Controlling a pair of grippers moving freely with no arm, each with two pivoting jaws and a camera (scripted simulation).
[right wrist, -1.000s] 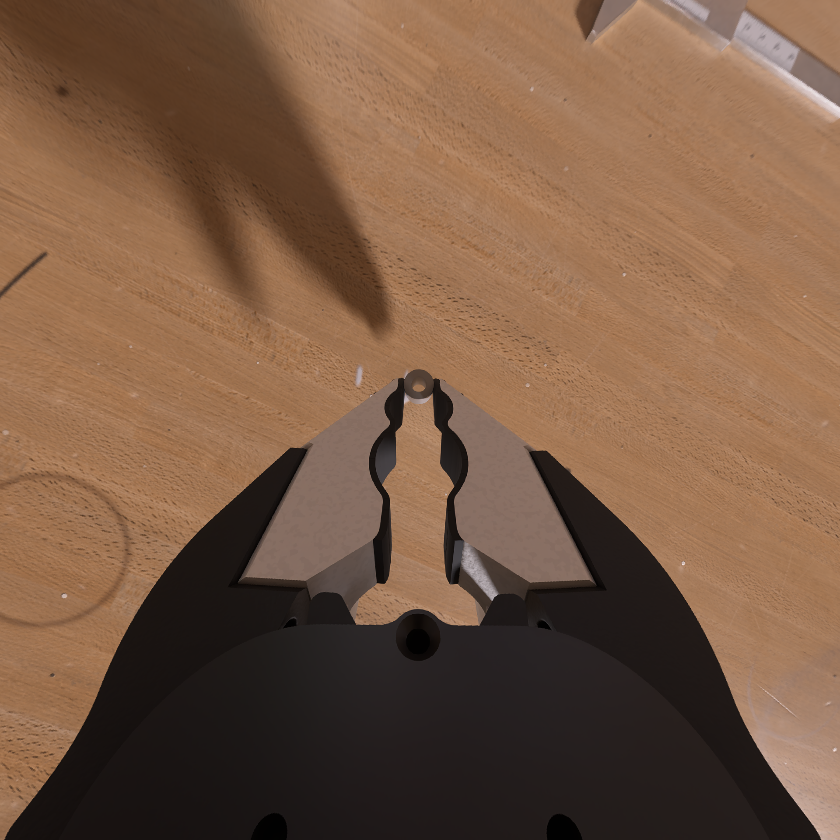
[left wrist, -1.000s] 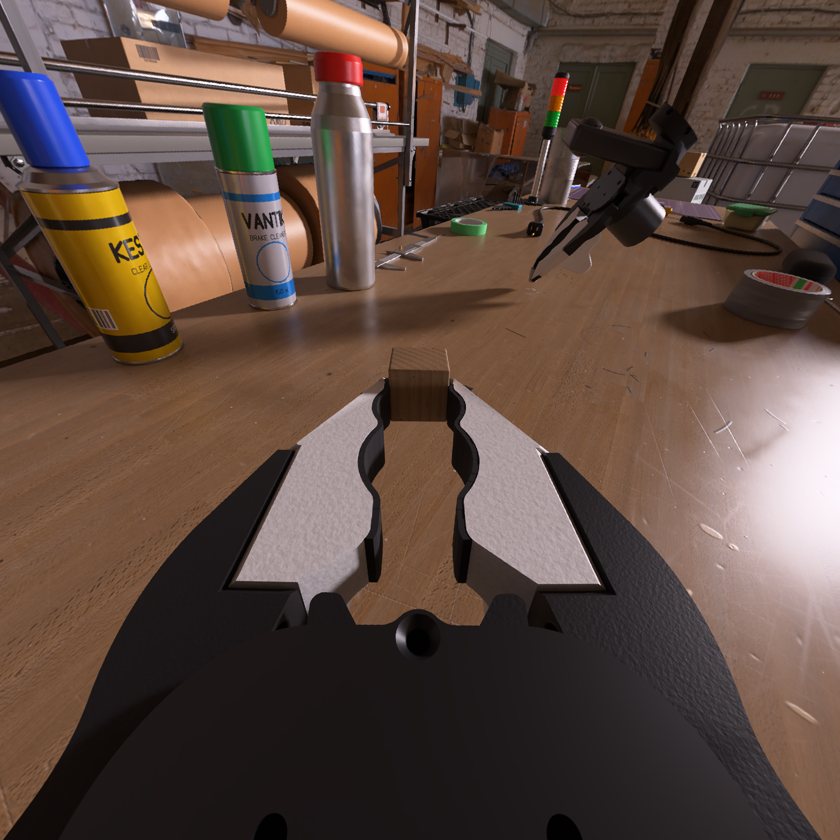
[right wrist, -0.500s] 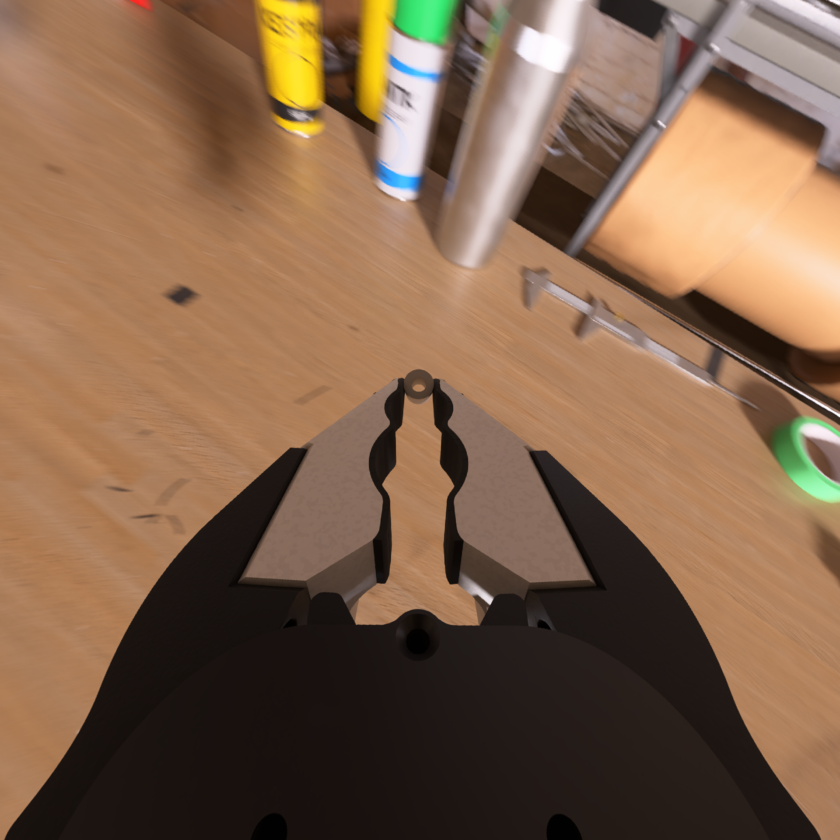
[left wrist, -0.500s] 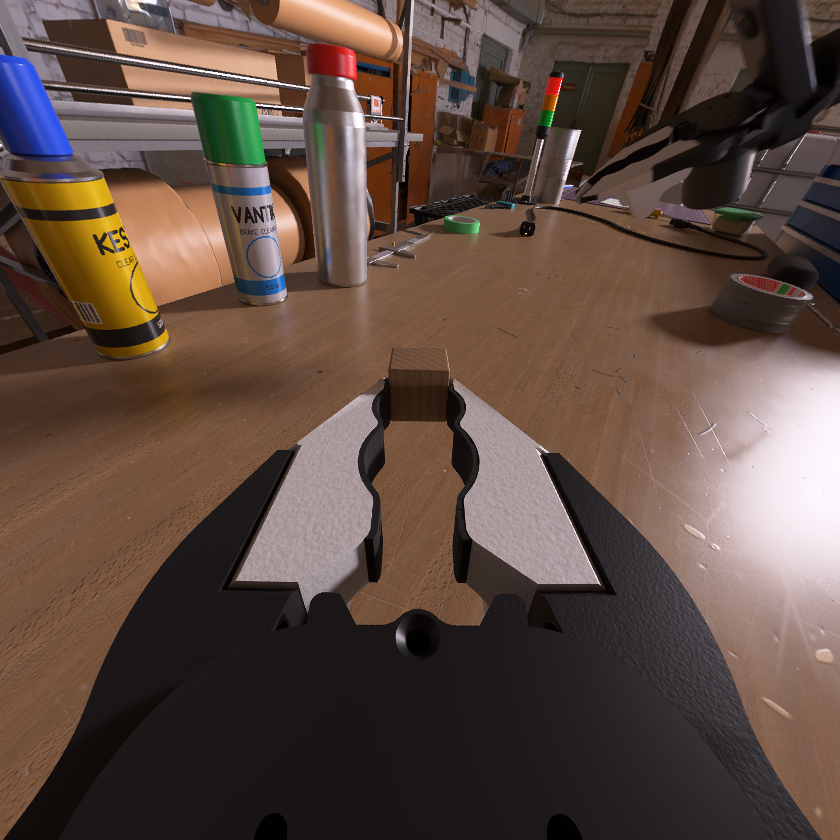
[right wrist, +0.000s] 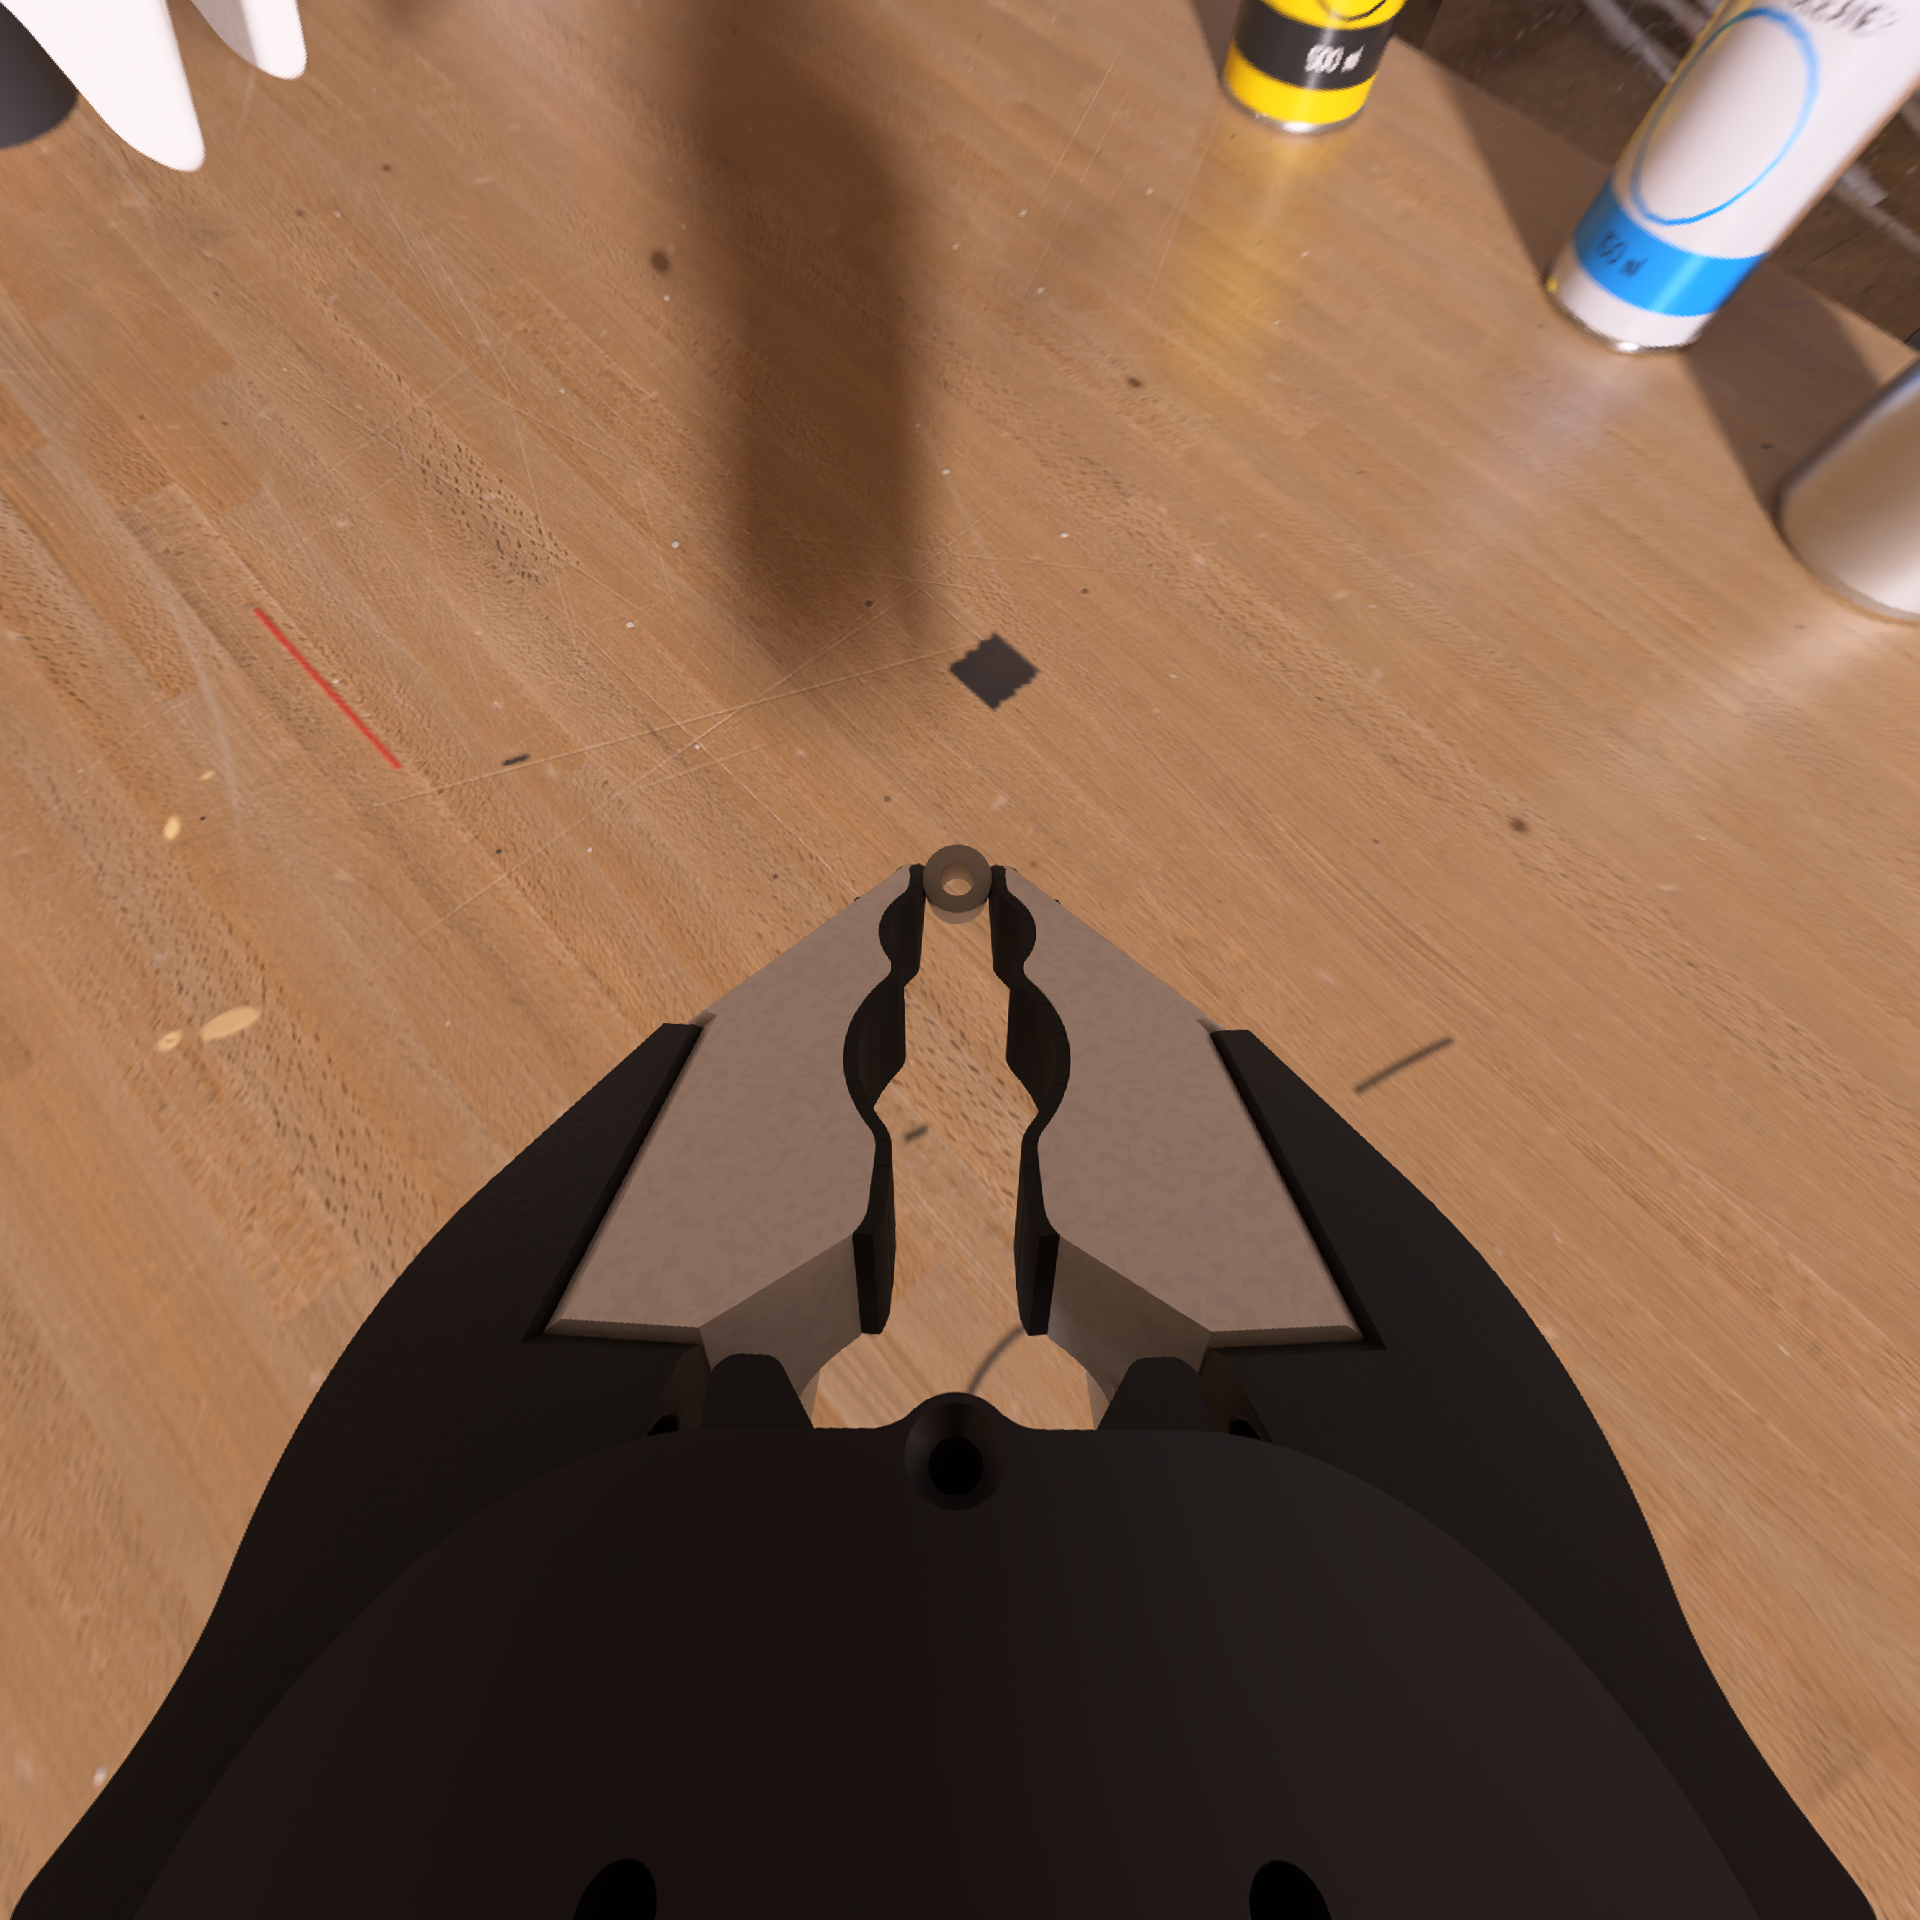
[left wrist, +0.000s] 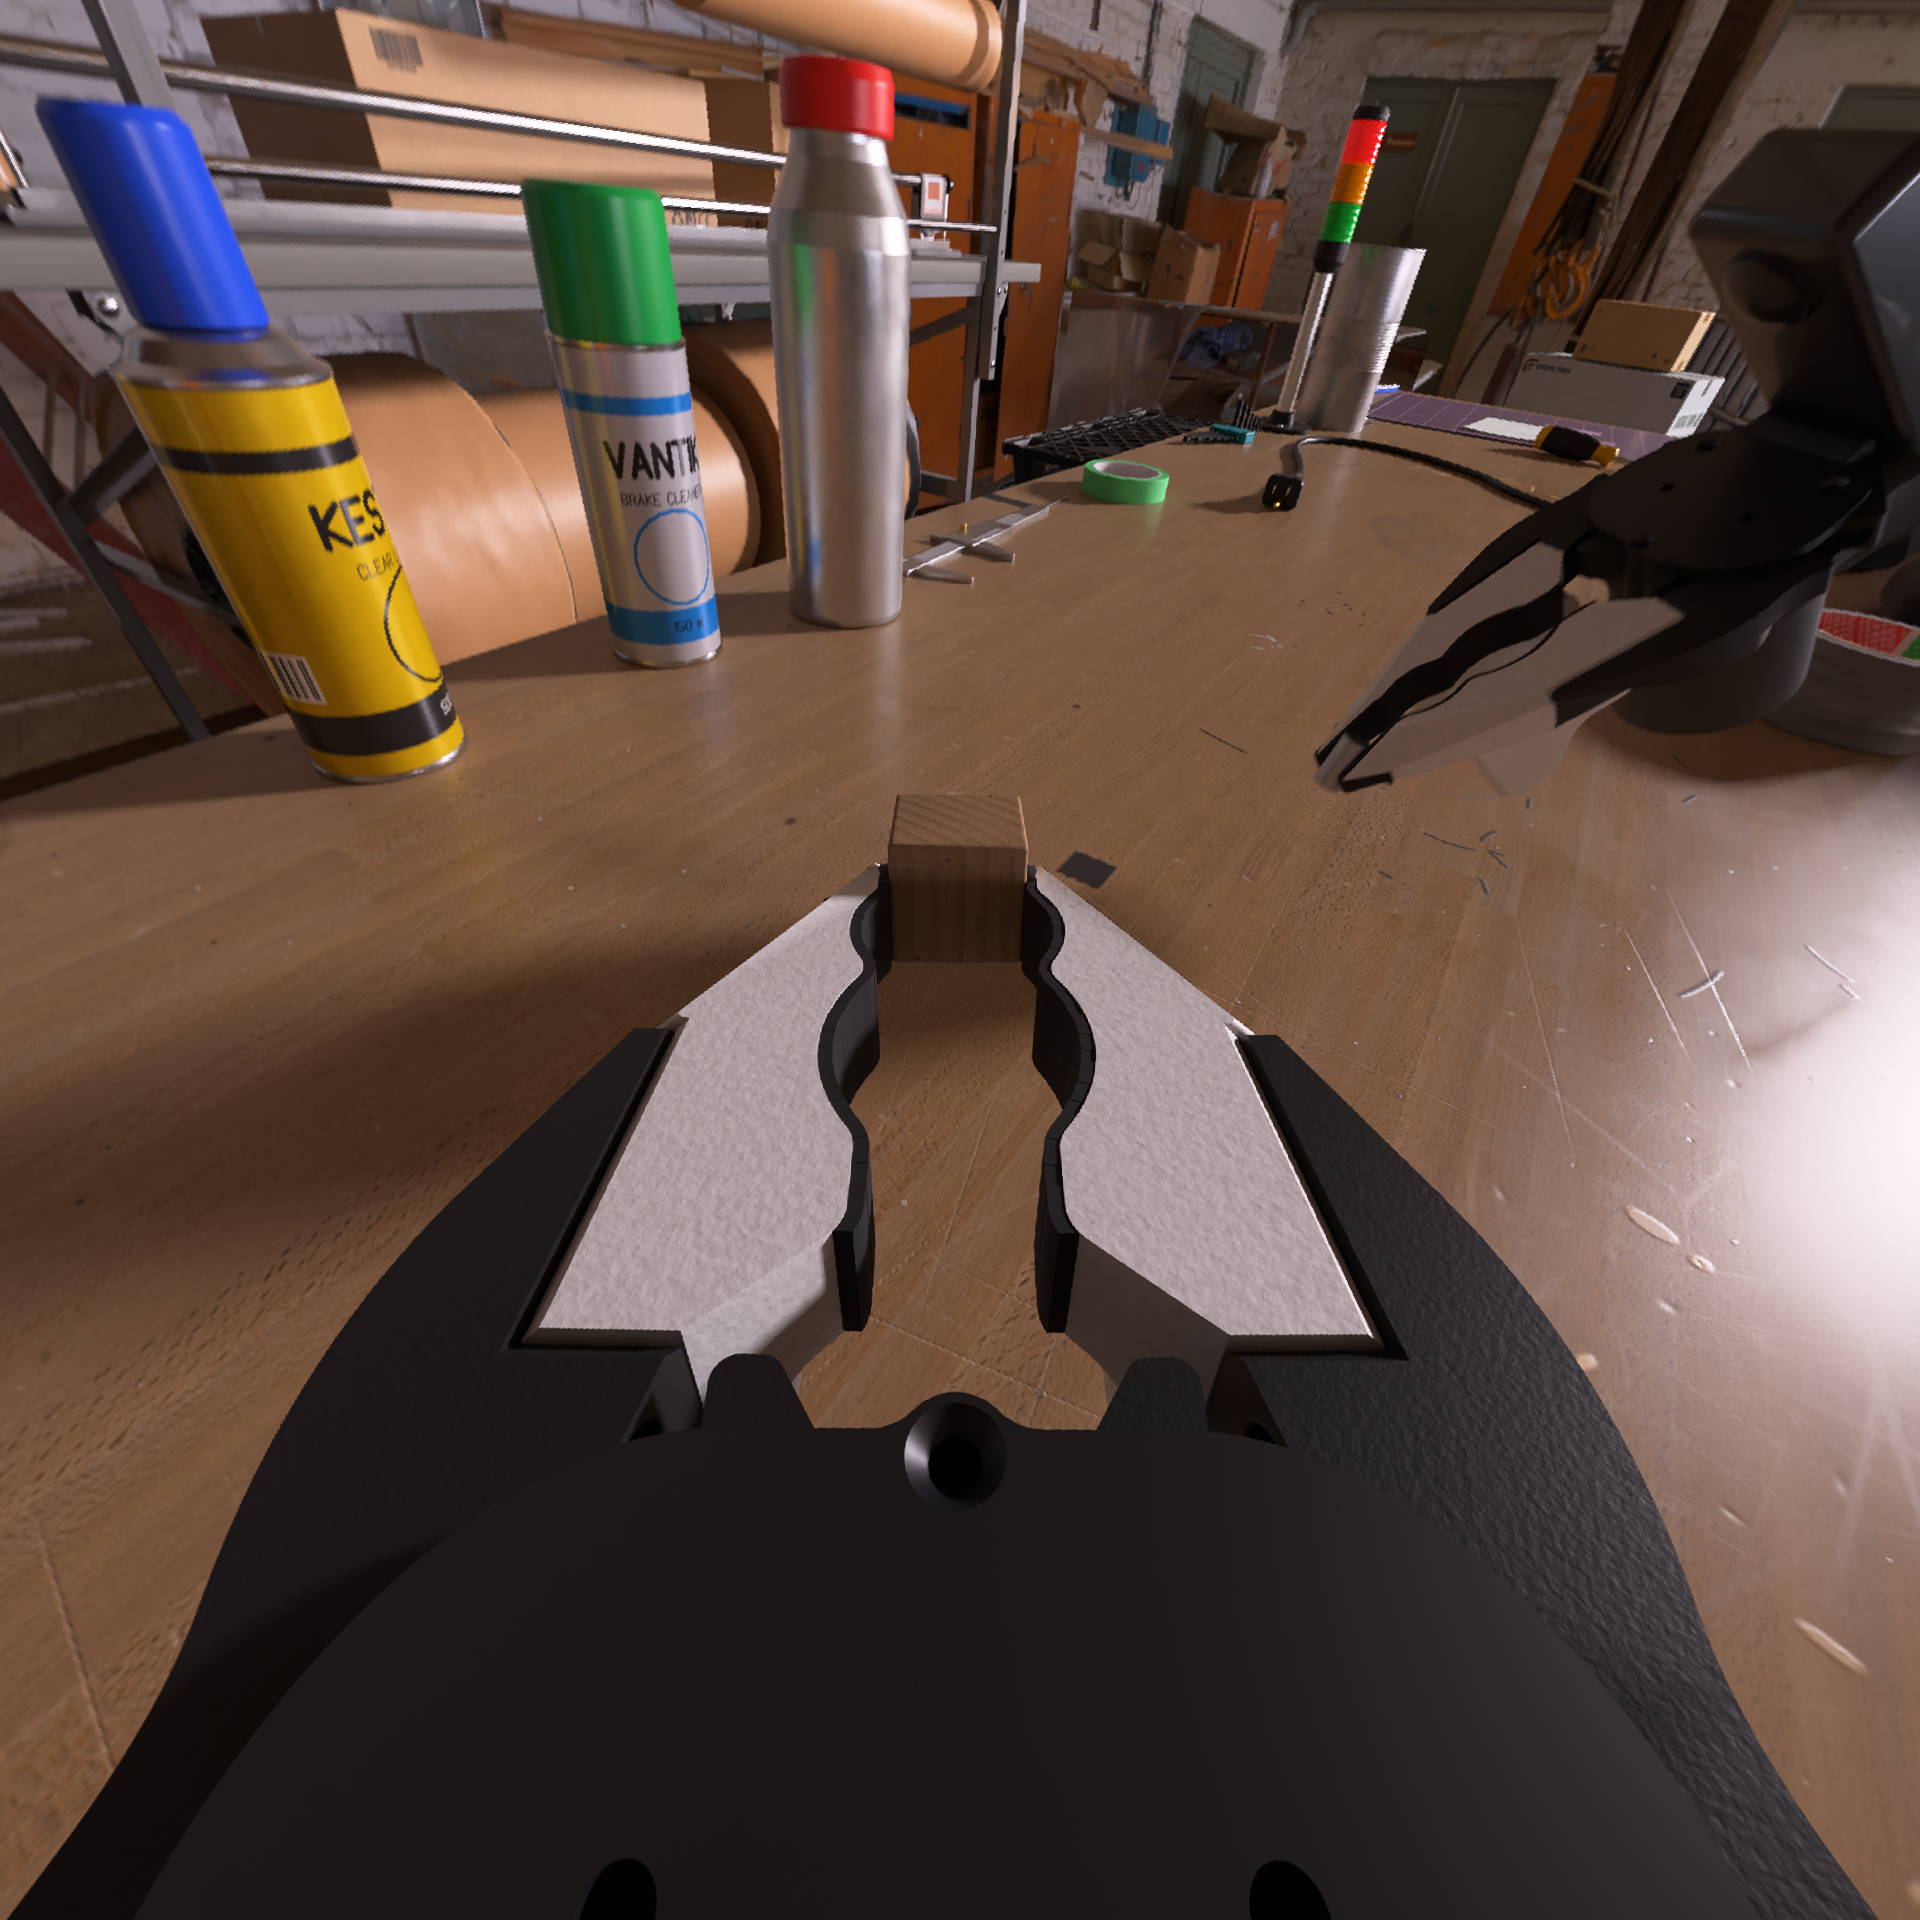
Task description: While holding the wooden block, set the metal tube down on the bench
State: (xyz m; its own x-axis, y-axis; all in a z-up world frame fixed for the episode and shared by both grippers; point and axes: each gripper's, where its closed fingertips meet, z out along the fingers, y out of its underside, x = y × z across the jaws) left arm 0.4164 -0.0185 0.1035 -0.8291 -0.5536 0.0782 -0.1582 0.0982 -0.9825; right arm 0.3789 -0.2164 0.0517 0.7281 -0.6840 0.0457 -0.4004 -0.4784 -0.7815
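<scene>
My left gripper (left wrist: 957, 894) is shut on a small wooden block (left wrist: 957, 878) and holds it just above the wooden bench (left wrist: 1195, 665). My right gripper (right wrist: 957, 896) is shut on a short metal tube (right wrist: 956, 883), seen end-on as a small ring at the fingertips, above the bench (right wrist: 1351, 831). In the left wrist view the right gripper (left wrist: 1351, 764) hangs at the right, pointing left and down, fingers closed; the tube is too small to make out there. The left gripper's white fingers (right wrist: 156, 94) show at the top left of the right wrist view.
A yellow spray can (left wrist: 281, 499), a white and blue spray can (left wrist: 644, 457) and a silver bottle (left wrist: 842, 353) stand along the bench's left edge. A caliper (left wrist: 966, 540), green tape (left wrist: 1125, 481), a black cable (left wrist: 1351, 457) and a grey tape roll (left wrist: 1860, 675) lie farther off. A small dark square (right wrist: 994, 670) marks the bench.
The right gripper has swung down and toward the left gripper, now pointing steeply at the bench with the tube still held. The left gripper keeps the block and has barely moved.
</scene>
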